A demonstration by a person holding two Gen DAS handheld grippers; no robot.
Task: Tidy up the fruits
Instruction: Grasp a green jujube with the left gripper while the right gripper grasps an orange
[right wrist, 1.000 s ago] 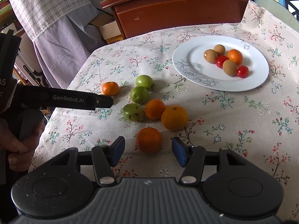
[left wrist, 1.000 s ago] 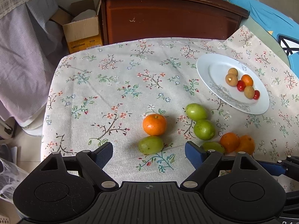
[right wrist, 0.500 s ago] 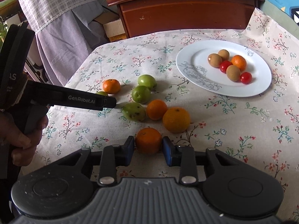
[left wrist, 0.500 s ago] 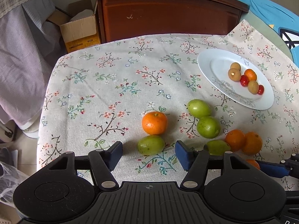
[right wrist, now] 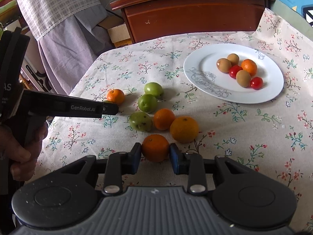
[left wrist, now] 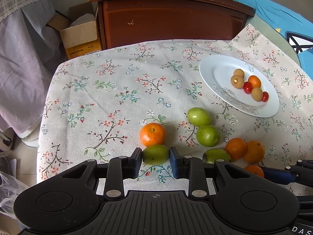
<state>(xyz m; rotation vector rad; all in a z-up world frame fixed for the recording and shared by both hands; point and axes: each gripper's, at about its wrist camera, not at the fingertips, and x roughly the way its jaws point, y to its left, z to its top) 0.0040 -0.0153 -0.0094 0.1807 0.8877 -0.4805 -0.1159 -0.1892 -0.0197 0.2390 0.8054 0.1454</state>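
My left gripper is shut on a green fruit on the flowered tablecloth, just in front of an orange. My right gripper is shut on an orange at the near end of the fruit cluster. Three more green fruits and two oranges lie loose between the grippers. A white plate at the far right holds several small fruits: brown ones, red ones and a small orange. The left gripper shows from the side in the right wrist view.
A brown wooden cabinet stands beyond the table's far edge, with an open cardboard box to its left. Checked cloth hangs at the left. The table's left edge drops off near the left gripper.
Both grippers have closed: the left onto the green fruit, the right onto the near orange. Both moved slightly forward toward their fruit.
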